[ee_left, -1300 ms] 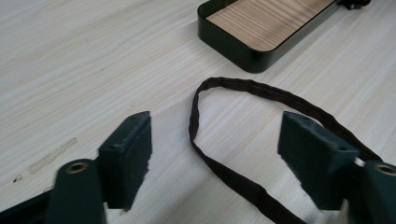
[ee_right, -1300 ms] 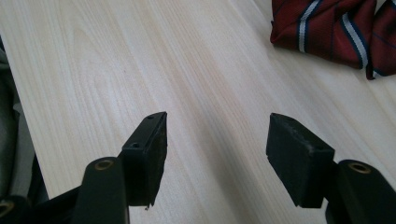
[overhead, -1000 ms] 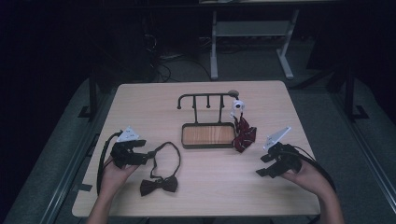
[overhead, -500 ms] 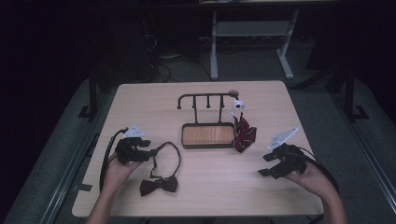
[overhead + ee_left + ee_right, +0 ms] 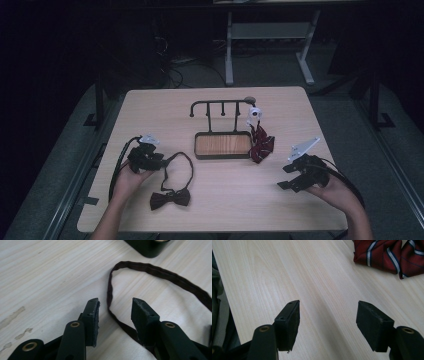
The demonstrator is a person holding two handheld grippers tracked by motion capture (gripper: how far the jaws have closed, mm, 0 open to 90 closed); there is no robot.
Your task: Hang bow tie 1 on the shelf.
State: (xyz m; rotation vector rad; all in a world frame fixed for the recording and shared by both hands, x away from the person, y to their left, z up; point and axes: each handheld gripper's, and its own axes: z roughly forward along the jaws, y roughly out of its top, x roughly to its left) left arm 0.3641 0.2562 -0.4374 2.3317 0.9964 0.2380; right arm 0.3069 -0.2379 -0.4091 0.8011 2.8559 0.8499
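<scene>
High view: the table (image 5: 320, 105) lies bare along its near edge and far left. Mid-table stands a hook rack (image 5: 222, 142), a striped tie (image 5: 261, 146) to its right. The dark bow tie (image 5: 170, 199) lies near-left, its strap (image 5: 117, 317) running untouched between the left gripper (image 5: 113, 307) jaws, which have just been closing. The right gripper (image 5: 328, 315) gapes, released, over bare wood.

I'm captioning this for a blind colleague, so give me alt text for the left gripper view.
The left gripper has just been closing its two black jaws around the thin dark strap of a bow tie, which lies between them, not yet pinched. The strap loops across the pale wooden table toward a dark tray at the top edge.
</scene>
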